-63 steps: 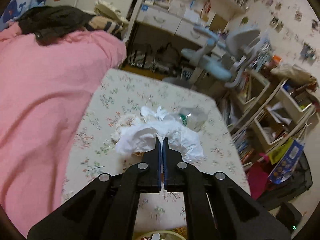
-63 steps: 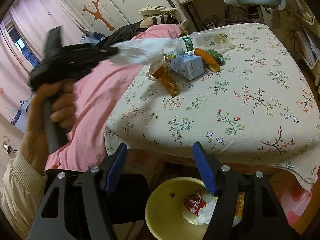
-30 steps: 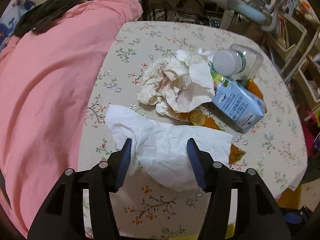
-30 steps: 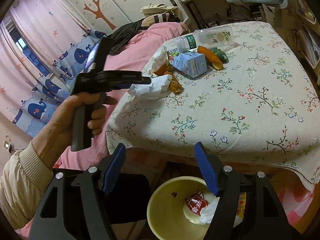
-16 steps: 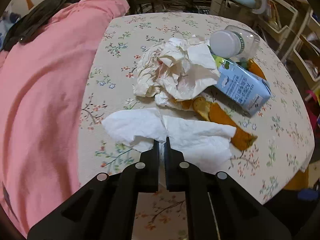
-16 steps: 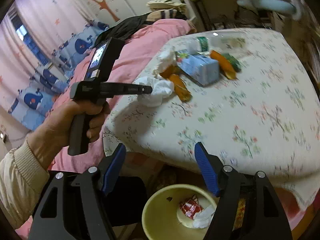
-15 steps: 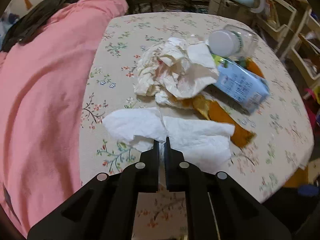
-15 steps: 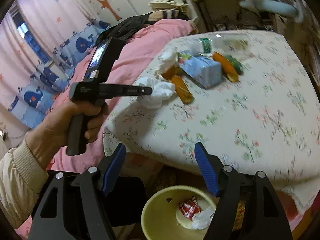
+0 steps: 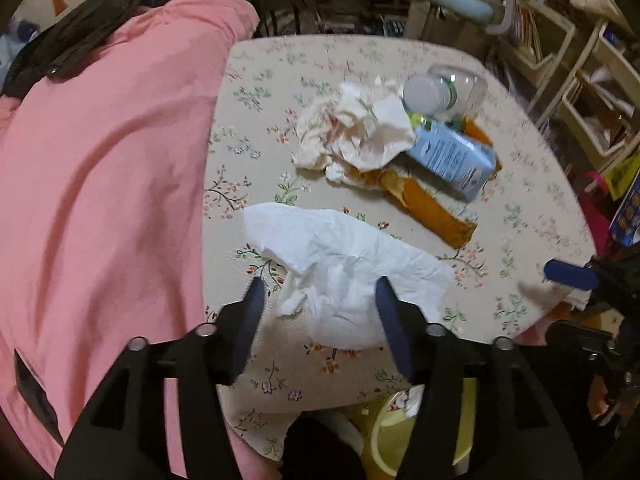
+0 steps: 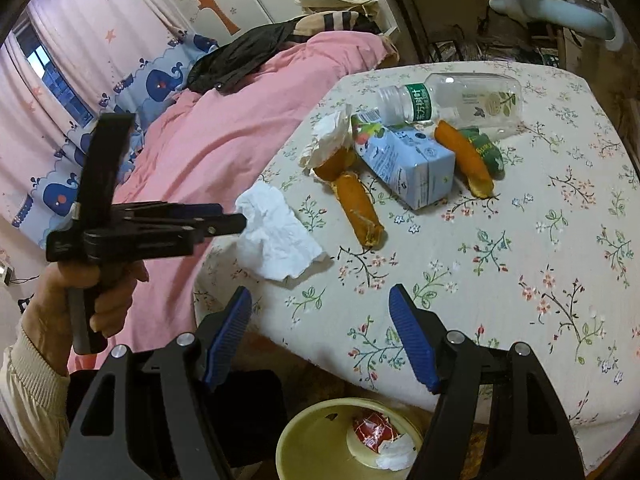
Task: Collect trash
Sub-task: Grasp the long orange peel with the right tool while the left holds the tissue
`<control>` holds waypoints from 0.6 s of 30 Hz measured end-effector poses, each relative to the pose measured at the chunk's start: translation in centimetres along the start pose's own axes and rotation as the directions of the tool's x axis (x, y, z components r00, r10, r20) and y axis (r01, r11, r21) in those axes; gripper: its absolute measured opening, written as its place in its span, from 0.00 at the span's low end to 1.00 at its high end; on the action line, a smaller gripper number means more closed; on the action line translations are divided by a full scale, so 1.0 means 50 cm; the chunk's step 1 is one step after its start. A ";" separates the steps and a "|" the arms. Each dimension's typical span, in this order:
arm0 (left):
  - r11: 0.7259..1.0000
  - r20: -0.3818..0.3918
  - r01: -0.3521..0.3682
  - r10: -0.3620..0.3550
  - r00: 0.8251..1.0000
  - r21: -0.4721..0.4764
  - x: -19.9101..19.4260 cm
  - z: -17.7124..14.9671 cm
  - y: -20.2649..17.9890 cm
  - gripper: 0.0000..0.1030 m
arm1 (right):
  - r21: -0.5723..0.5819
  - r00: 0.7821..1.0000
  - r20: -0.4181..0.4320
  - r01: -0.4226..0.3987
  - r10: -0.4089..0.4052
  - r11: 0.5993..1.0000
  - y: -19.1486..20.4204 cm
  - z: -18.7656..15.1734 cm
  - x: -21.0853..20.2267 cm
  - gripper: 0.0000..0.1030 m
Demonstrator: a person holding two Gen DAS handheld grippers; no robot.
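One white tissue between open left tongs.

Chinese characters, partly legible as "方树叶", on the plastic bottle's green label.

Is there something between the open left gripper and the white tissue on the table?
Nothing visible. The left gripper is open, and the white tissue lies flat on the floral tablecloth directly between and ahead of its jaws. The orange peel and blue carton lie farther back.
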State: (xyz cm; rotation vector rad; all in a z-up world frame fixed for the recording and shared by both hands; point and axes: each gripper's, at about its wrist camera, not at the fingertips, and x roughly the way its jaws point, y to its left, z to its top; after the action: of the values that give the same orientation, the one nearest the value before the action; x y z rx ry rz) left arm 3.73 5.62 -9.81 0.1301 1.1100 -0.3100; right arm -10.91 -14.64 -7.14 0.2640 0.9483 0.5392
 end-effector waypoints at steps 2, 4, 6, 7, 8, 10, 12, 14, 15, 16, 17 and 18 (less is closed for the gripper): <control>1.000 0.008 0.007 -0.007 1.000 0.027 -0.002 -0.001 -0.008 0.58 | -0.004 1.000 0.001 0.001 -0.001 1.000 0.001 -0.004 -0.005 0.67; 0.998 0.003 0.012 -0.012 1.000 0.066 0.008 0.002 -0.027 0.58 | 0.006 1.000 0.004 -0.006 0.006 1.000 -0.005 -0.005 -0.011 0.67; 0.991 -0.006 0.007 -0.006 1.000 0.132 0.028 0.010 -0.059 0.58 | 0.018 1.000 0.011 -0.010 0.010 1.000 -0.012 -0.005 -0.018 0.67; 0.987 -0.008 0.002 -0.001 1.000 0.160 0.037 0.011 -0.069 0.58 | 0.022 1.000 0.013 -0.011 0.011 1.000 -0.014 -0.004 -0.019 0.67; 0.980 -0.012 -0.015 0.017 1.000 0.201 0.052 0.012 -0.082 0.58 | 0.026 1.000 0.015 -0.012 0.011 1.000 -0.016 -0.002 -0.020 0.67; 0.964 -0.023 -0.051 0.059 0.998 0.259 0.077 0.015 -0.102 0.58 | 0.029 1.000 0.017 -0.012 0.012 0.999 -0.018 0.000 -0.021 0.67; 0.958 -0.035 -0.059 0.071 0.997 0.280 0.097 0.017 -0.106 0.58 | 0.029 1.000 0.015 -0.012 0.011 1.000 -0.017 0.003 -0.018 0.67; 0.957 -0.026 -0.054 0.064 0.998 0.287 0.106 0.020 -0.101 0.57 | 0.024 1.000 0.009 -0.007 0.007 1.000 -0.013 0.008 -0.011 0.67; 0.959 -0.027 -0.052 0.062 0.998 0.280 0.109 0.024 -0.095 0.57 | 0.018 1.000 0.005 -0.004 0.004 1.000 -0.011 0.012 -0.006 0.67; 0.962 -0.028 -0.046 0.055 0.998 0.270 0.109 0.026 -0.091 0.57 | 0.008 1.000 0.001 -0.001 0.001 1.000 -0.008 0.015 0.000 0.67; 0.966 -0.029 -0.033 0.042 0.999 0.256 0.110 0.028 -0.083 0.55 | -0.008 1.000 -0.003 0.004 -0.004 1.000 -0.002 0.022 0.009 0.67; 0.968 -0.032 -0.014 0.023 0.999 0.249 0.112 0.028 -0.077 0.48 | -0.019 1.000 -0.005 0.007 -0.007 1.000 0.000 0.027 0.016 0.67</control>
State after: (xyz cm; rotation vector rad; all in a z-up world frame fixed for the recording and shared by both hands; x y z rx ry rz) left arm 6.02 0.58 -14.03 0.3695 1.1007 -0.4311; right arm -9.42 -14.17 -6.92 0.2424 0.9484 0.5420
